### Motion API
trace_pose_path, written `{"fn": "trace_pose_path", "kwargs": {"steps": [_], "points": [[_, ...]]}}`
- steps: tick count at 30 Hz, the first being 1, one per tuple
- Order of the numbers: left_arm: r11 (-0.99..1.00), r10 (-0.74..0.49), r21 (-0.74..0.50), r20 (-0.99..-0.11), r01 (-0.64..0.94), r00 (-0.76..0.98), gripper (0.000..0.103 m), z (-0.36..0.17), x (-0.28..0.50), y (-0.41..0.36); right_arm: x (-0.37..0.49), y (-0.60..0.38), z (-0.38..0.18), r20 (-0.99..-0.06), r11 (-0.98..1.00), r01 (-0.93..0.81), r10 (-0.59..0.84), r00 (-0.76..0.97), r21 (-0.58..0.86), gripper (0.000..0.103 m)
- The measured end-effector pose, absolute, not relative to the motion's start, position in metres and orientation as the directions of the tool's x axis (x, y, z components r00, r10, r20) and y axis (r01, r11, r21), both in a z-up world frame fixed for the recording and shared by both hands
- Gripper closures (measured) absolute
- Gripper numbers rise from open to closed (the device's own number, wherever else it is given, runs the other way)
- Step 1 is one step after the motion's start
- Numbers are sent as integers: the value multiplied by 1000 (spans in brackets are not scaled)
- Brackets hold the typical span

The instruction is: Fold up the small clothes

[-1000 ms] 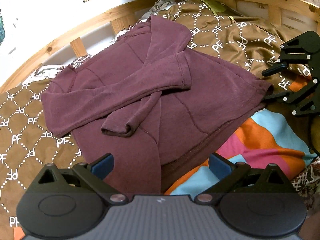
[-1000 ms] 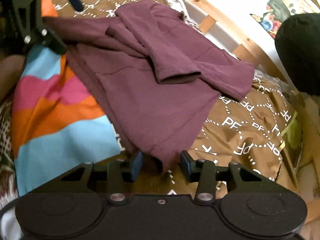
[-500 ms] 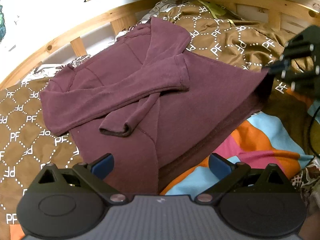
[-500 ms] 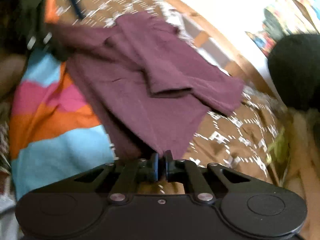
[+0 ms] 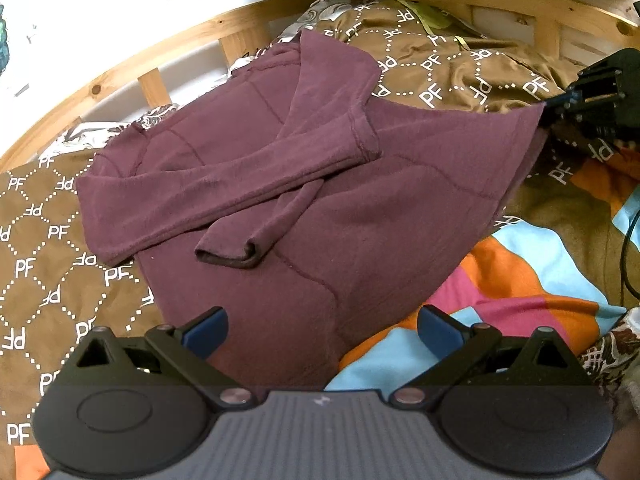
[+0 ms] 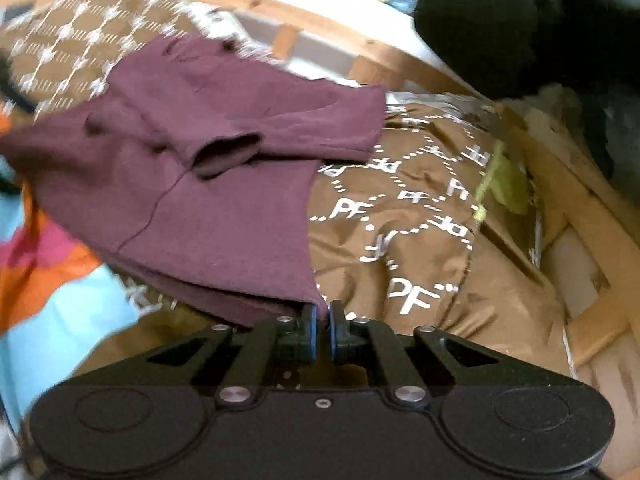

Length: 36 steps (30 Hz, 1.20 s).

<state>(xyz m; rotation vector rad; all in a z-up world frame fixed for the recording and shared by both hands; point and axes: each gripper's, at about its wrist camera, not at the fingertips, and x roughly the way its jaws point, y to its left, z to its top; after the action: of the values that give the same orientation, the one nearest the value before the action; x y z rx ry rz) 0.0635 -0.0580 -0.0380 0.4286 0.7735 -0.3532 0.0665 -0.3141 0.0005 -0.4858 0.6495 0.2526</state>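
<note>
Your right claw (image 6: 322,330) is pinched closed on the bottom hem corner of the small maroon long-sleeved knit top (image 5: 304,184), and that corner is lifted off the bed while the rest of the garment lies spread on the brown quilted "PF"-print bedspread (image 5: 44,240), its lower edge draped onto the striped blue, pink and orange blanket (image 5: 516,280). Both sleeves are already crossed over the chest. Your left claw (image 5: 322,330) hovers wide open over the near hem corner, gripping nothing.

The grip on the right is only a thin bite of fabric at the very tip, so a quick pull could let the hem slip out. With just one corner raised, the body may skew or drag across the bedspread, and the loose sleeve cuff (image 5: 228,254) on top could slide out of place and undo the sleeve fold. The wooden slatted bed frame (image 5: 224,34) sits just beyond the collar, so carrying the hem too far risks bunching the top against it.
</note>
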Motion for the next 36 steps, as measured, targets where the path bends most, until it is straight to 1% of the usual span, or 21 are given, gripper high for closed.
{"fn": "trace_pose_path", "kwargs": {"steps": [4, 6, 7, 9, 10, 12, 14, 20, 22, 25, 28, 31, 32, 36], "points": [[866, -149, 224, -737, 447, 659, 1, -37, 66, -53, 68, -328, 5, -627, 915, -315, 94, 773, -251, 98], [871, -153, 211, -741, 444, 654, 1, -37, 67, -49, 66, -326, -2, -657, 892, -368, 113, 745, -263, 95], [873, -155, 207, -742, 442, 652, 1, -37, 67, -49, 65, -322, -6, -671, 873, -395, 112, 733, -287, 91], [873, -156, 207, -741, 443, 653, 1, -37, 66, -48, 59, -314, -12, -678, 822, -442, 95, 729, -360, 70], [872, -155, 208, -741, 443, 654, 1, -37, 66, -48, 55, -310, -13, -677, 796, -462, 91, 731, -392, 66], [872, -155, 208, -741, 442, 654, 1, -37, 66, -48, 49, -306, -10, -664, 759, -495, 112, 740, -423, 46], [872, -155, 207, -741, 443, 653, 1, -37, 66, -48, 44, -304, -7, -649, 739, -513, 136, 748, -437, 38], [868, -165, 206, -740, 453, 652, 1, -39, 66, -49, 34, -282, -19, -658, 635, -597, 178, 731, -491, 35], [868, -174, 196, -741, 456, 649, 1, -40, 67, -47, 29, -270, -29, -664, 578, -625, 182, 725, -525, 31], [871, -192, 172, -745, 461, 639, 0, -42, 69, -43, 23, -251, -46, -617, 484, -607, 163, 770, -630, 29], [880, -202, 142, -750, 452, 629, 0, -45, 73, -36, 22, -239, -58, -583, 393, -592, 157, 797, -704, 28], [891, -219, 100, -760, 442, 612, 0, -46, 76, -28, 20, -233, -61, -564, 325, -582, 158, 811, -746, 25], [894, -224, 89, -762, 440, 608, 0, -47, 77, -25, 19, -234, -60, -560, 309, -578, 154, 814, -755, 22], [899, -254, 38, -768, 436, 589, 0, -48, 80, -15, 17, -242, -53, -562, 285, -579, 148, 814, -764, 15]]}}
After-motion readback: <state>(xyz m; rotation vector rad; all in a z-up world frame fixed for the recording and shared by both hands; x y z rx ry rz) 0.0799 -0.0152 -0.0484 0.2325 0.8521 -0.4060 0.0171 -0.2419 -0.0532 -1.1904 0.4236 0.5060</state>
